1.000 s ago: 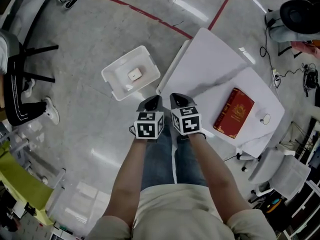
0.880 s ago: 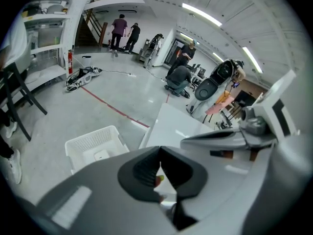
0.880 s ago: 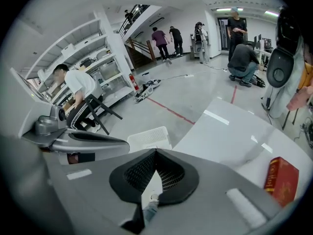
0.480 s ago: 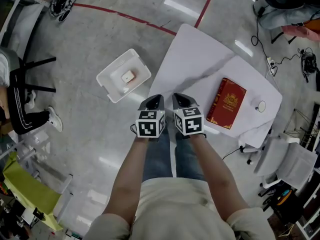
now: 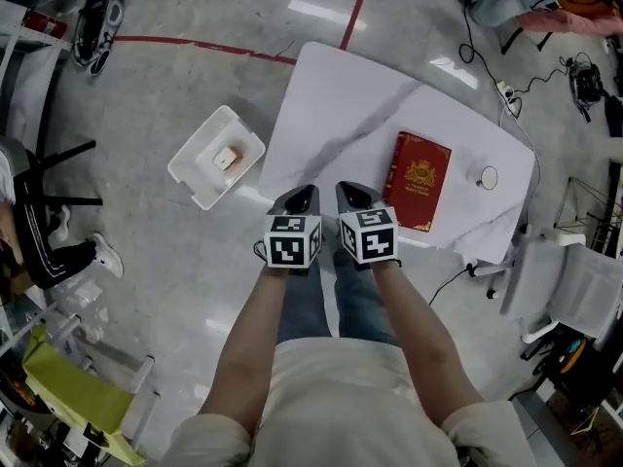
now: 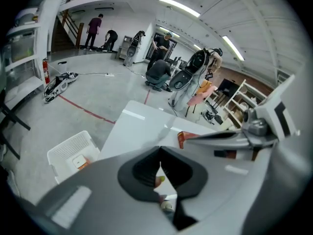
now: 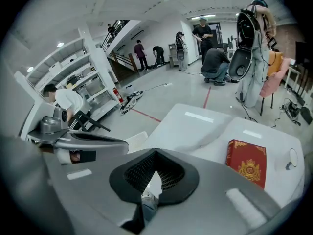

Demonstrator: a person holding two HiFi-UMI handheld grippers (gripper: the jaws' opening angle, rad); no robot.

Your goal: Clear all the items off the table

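1. You have both grippers pressed together with nothing between the jaws. The left gripper (image 5: 297, 198) and the right gripper (image 5: 356, 197) hang side by side at the near edge of the white table (image 5: 331, 100).
2. The red book (image 5: 421, 181) lies flat on the table, to the right of the right gripper and a little ahead of it. Your right hand is clearly the nearer one.
3. The book's long axis runs away from you with a slight tilt, and one short end sits close to the table's near edge. You would likely have to spread the right jaws and swing right to take that near end.
4. A small round white object (image 5: 488, 177) rests on the table just beyond the book's right side, near the table's far right edge. It is too small to tell what it is.
5. The white basket (image 5: 216, 157) stands on the floor to the left of the table, apart from it, on your left gripper's side. It holds one small pale item (image 5: 227, 159).
6. Two things appear to remain on the table, so the clearing seems unfinished.
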